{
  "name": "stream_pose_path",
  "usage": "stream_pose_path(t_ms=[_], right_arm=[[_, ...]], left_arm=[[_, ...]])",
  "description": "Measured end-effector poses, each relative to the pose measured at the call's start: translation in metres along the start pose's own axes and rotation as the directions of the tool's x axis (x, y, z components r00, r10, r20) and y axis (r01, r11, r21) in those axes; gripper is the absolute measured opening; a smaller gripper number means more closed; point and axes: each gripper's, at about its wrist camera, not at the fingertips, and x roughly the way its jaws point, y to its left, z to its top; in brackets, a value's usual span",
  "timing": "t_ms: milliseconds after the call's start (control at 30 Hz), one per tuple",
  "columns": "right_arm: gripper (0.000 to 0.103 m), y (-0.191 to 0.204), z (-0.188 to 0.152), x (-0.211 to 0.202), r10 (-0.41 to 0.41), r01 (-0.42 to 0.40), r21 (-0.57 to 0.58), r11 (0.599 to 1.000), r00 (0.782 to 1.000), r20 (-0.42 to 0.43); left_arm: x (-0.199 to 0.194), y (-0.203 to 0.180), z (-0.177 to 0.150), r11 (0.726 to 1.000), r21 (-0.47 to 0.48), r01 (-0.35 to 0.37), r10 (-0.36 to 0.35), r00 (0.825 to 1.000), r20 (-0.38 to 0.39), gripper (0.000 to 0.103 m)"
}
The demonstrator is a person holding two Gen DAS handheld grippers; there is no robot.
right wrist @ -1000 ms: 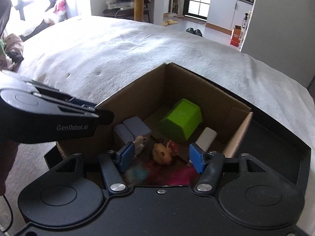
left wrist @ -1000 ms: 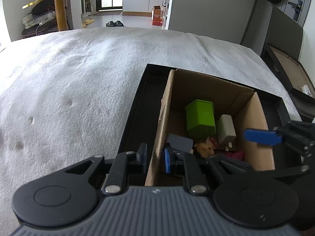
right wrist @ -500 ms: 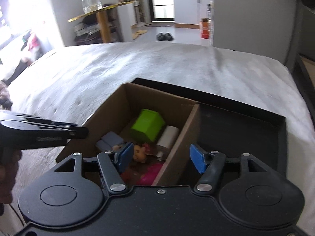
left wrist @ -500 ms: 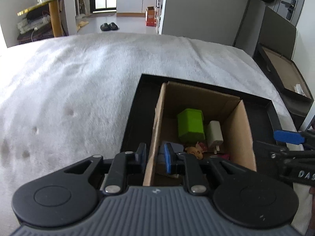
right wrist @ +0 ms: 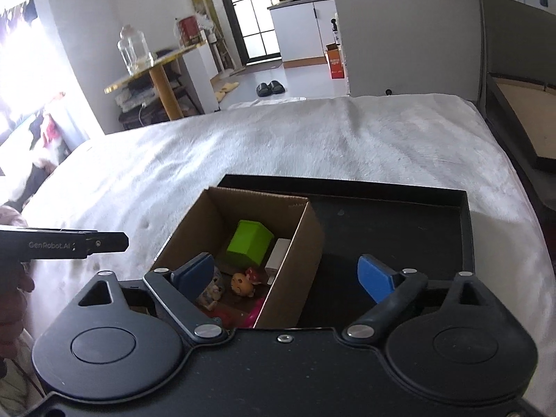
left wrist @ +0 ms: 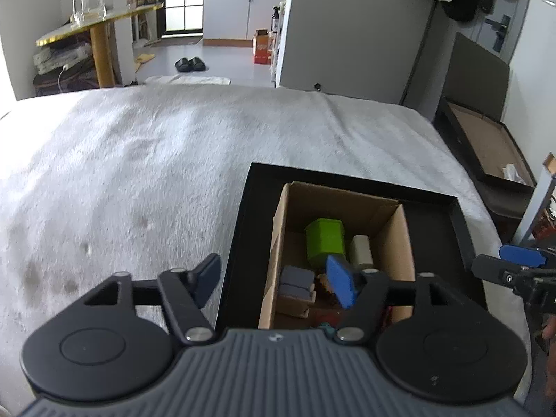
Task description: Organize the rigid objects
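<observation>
A brown cardboard box [left wrist: 399,243] [right wrist: 208,222] stands inside a black tray [left wrist: 243,229] [right wrist: 399,229] on the bed. It holds a green block [left wrist: 325,243] [right wrist: 248,246], a white charger [left wrist: 361,252] [right wrist: 278,260], grey blocks [left wrist: 295,279] and a small toy figure [right wrist: 243,281]. My left gripper [left wrist: 274,283] hovers above the box's left wall. Its jaws are opening, the wall lies below the gap and the pads press on nothing. My right gripper [right wrist: 285,275] hangs over the right wall, its jaws also opening and empty.
A white fluffy blanket [left wrist: 139,173] covers the bed to the left of and beyond the tray. A dark open case [left wrist: 486,146] leans past the bed's right edge. Beyond the bed are a gold-rimmed side table [left wrist: 97,27] with a glass jar and slippers on the floor.
My left jaws, shut on the box's left wall before, have spread wide and the gripper has risen. My right gripper has shifted right, rolled level and opened wide across the right wall.
</observation>
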Motion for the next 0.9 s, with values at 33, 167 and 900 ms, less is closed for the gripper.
stream_pose_path(t_ms=[33,167,900], right_arm=[[0.091,-0.001,0.000,-0.003,0.000,0.000,0.005,1.000,1.000,0.003],[0.095,-0.004,0.001,-0.018,-0.005,0.004,0.021,1.000,1.000,0.017],[0.103,0.003,-0.003,-0.093,0.030,-0.035,0.040,0.999,0.994,0.102]], left_arm=[[-0.003,-0.001,0.000,1.000,0.006,0.000,0.000,1.000,0.006,0.074],[-0.018,-0.005,0.000,0.999,0.046,-0.028,0.027,0.999,0.035,0.083],[-0.094,0.001,-0.003,0.991,0.063,0.118,-0.123,0.990,0.076,0.101]])
